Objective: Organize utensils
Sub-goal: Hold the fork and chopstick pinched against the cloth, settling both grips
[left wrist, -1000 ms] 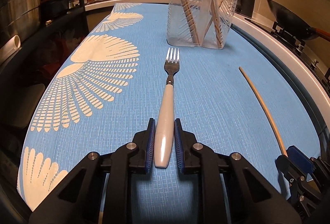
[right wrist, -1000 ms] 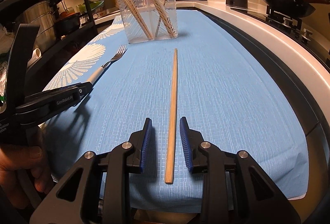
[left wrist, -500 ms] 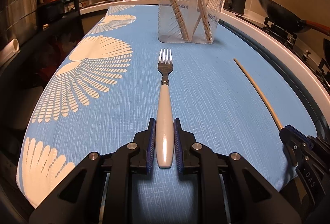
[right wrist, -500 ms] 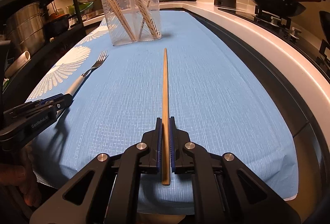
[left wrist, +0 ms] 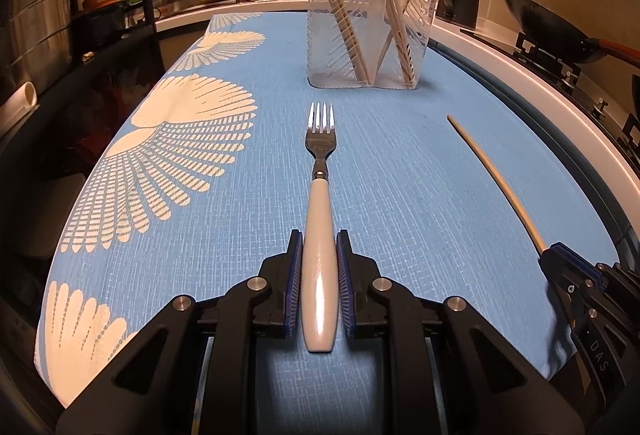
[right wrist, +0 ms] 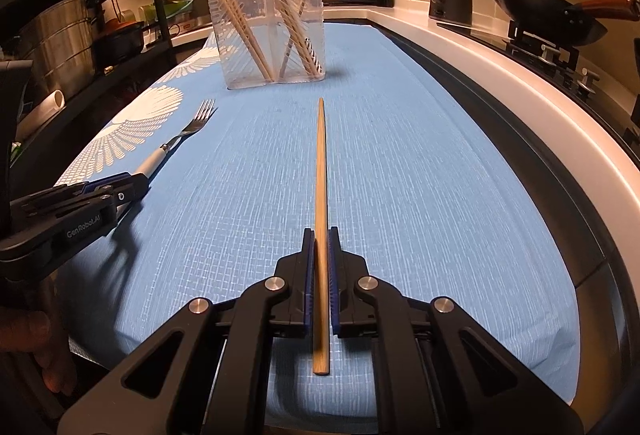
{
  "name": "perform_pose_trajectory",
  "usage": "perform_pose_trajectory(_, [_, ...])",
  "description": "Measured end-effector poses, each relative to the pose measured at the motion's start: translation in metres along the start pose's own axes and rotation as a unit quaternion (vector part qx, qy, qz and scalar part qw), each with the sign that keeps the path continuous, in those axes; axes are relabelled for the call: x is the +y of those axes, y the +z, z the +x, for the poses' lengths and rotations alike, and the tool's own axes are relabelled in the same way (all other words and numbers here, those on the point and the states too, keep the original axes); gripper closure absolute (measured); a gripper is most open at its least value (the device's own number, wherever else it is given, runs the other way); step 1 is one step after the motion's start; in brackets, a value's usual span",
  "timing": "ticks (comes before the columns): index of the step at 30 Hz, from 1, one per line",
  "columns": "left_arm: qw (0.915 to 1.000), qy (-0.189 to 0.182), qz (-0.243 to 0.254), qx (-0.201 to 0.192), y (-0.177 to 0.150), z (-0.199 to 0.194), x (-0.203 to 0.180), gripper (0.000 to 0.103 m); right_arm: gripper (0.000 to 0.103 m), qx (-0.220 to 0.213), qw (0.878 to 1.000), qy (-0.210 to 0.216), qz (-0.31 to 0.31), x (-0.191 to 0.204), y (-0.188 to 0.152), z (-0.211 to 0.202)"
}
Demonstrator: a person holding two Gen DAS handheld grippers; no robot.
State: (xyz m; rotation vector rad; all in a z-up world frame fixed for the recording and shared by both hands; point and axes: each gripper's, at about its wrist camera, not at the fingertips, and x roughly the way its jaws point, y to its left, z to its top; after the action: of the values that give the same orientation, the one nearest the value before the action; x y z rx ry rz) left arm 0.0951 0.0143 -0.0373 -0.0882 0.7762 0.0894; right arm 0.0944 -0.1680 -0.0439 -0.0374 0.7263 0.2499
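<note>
Okay, your left gripper [left wrist: 319, 247] sits low and level, pinching the fork [left wrist: 320, 203] handle, tines at 12; your right gripper [right wrist: 320, 247] likewise clamps the chopstick [right wrist: 321, 195], tip toward the holder [right wrist: 268, 35] at 12.

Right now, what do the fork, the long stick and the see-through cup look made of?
Fork: shiny metal tines, glossy white handle, likely plastic or ceramic. Chopstick: matte tan, probably wood or bamboo. Cup: clear ribbed plastic, seemingly; its contents show through.
</note>
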Motion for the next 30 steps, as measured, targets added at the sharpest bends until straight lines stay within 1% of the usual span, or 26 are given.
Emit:
perform_pose_trajectory(4, [1.0,-0.002,0.001,0.0,-0.0024,-0.0012,0.0003,0.085,0.096,-0.001,1.0,0.0,0.004,-0.0014,-0.0007,-0.001])
perform_pose_trajectory(9, [1.0,0.001,-0.001,0.0,-0.0021,-0.0006,0.0002,0.085,0.093,-0.004,1.0,-0.003,0.017,-0.0039,-0.0024,-0.0027])
perform_pose_trajectory(19, [1.0,0.001,0.0,-0.001,-0.0019,-0.0002,0.0001,0.085,0.093,-0.017,0.999,-0.02,0.019,-0.0002,-0.0086,-0.0055])
perform_pose_trajectory(30, [1.0,0.0,-0.003,-0.001,-0.0016,-0.0002,0.0003,0.085,0.095,-0.021,0.999,-0.019,0.016,-0.0008,-0.0088,-0.0058])
